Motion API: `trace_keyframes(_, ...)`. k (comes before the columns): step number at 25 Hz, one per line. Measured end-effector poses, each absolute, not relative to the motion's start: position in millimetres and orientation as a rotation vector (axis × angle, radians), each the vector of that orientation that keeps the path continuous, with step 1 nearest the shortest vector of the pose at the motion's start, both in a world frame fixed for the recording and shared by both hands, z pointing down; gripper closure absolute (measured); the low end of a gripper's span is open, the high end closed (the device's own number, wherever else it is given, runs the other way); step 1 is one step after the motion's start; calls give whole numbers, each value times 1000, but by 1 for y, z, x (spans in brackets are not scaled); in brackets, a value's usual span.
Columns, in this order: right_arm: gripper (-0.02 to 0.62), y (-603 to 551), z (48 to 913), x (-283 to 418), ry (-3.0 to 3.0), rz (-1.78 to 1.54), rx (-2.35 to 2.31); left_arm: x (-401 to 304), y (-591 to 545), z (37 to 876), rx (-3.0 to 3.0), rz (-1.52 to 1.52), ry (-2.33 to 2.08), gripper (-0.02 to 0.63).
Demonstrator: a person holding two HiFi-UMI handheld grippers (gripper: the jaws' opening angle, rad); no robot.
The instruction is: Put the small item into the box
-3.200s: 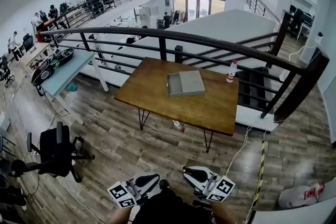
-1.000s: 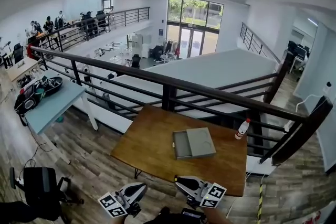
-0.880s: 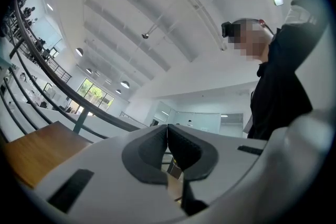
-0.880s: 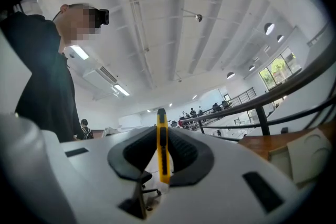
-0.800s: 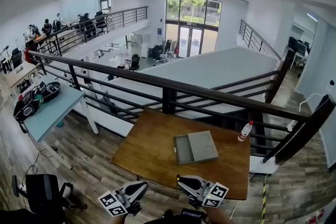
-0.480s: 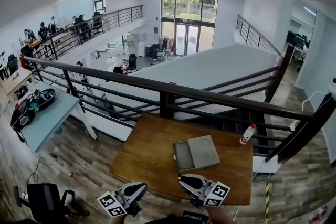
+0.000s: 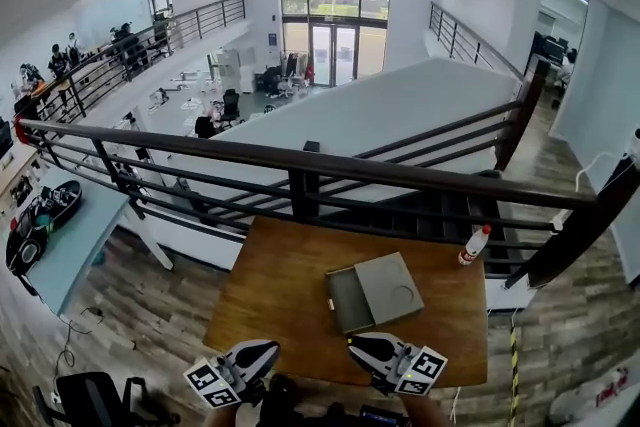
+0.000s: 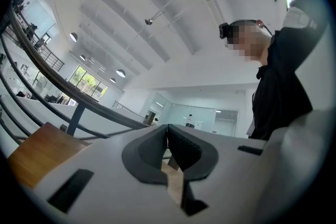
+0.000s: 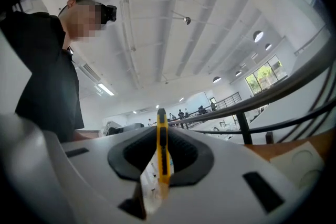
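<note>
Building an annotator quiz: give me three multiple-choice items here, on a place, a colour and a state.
1. Where on the brown wooden table does the white red-capped bottle stand? A near left corner B far right corner C centre
2. What colour is the slim utility knife in the right tongs? A yellow B green C blue
3. The left tongs are: A wide open B shut on the bottle C shut, empty
Key: B, it stands at the tabletop's far right; A, its yellow body shows between the jaws; C, the jaws meet with nothing between.
</note>
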State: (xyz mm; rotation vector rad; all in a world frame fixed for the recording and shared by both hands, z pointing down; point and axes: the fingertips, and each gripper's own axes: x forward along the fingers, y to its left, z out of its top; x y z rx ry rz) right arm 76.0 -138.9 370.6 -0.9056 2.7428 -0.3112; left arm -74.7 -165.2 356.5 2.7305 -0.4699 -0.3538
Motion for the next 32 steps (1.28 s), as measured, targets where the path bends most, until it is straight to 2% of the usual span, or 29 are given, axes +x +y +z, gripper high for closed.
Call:
trace_keyframes(6,523,-185,372,77,2651,-334,-1138,-72,-223,366,2698,-323,-276,591)
trace_keyframes(19,523,-260,387,31,2569,-354,-1595,-99,-330,404,2716,-144,28,591)
trace_keyframes(26,523,-294,415,50,2602,-373,-1852,-80,-349,434,2663,-126,158,591)
trace_keyframes(32,523,-321,456,81,2654,-491,-1883,-41,-359,460,2663,-55,144,591)
